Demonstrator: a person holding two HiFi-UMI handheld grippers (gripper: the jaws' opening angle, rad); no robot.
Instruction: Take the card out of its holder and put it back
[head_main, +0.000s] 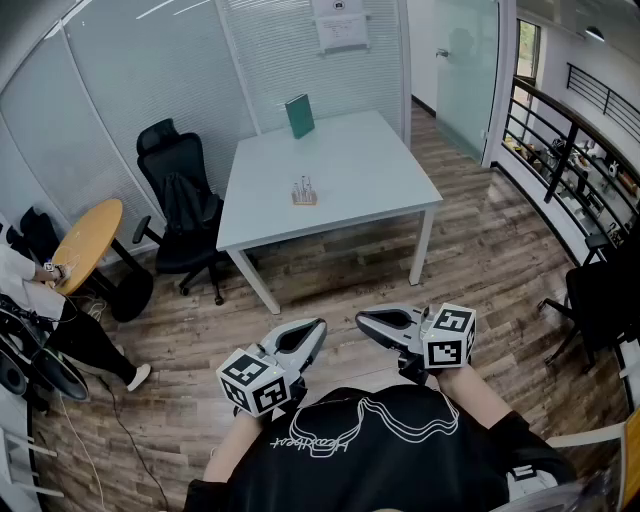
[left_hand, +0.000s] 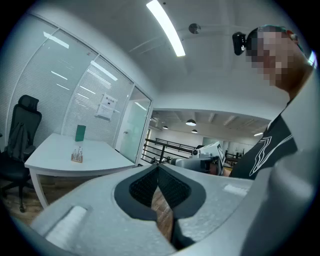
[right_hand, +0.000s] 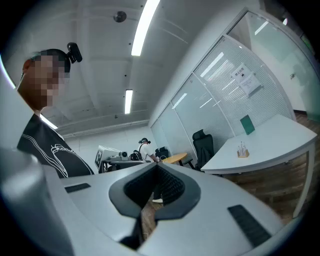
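Observation:
A small wooden card holder (head_main: 303, 192) with something thin and pale upright in it stands near the middle of the white table (head_main: 380, 170), far ahead of me. Behind it a green card-like panel (head_main: 299, 116) stands at the table's far edge. Both also show in the left gripper view, holder (left_hand: 76, 156) and green panel (left_hand: 80, 133), and in the right gripper view, holder (right_hand: 242, 150) and green panel (right_hand: 247, 124). My left gripper (head_main: 318, 326) and right gripper (head_main: 361, 319) are held close to my chest, well short of the table. Both are shut with nothing between their jaws.
A black office chair (head_main: 180, 200) stands at the table's left side. A round wooden table (head_main: 88, 240) and a seated person (head_main: 30, 290) are at the far left. Another dark chair (head_main: 600, 300) and a railing (head_main: 570, 130) are on the right. Wooden floor (head_main: 330, 280) lies between me and the table.

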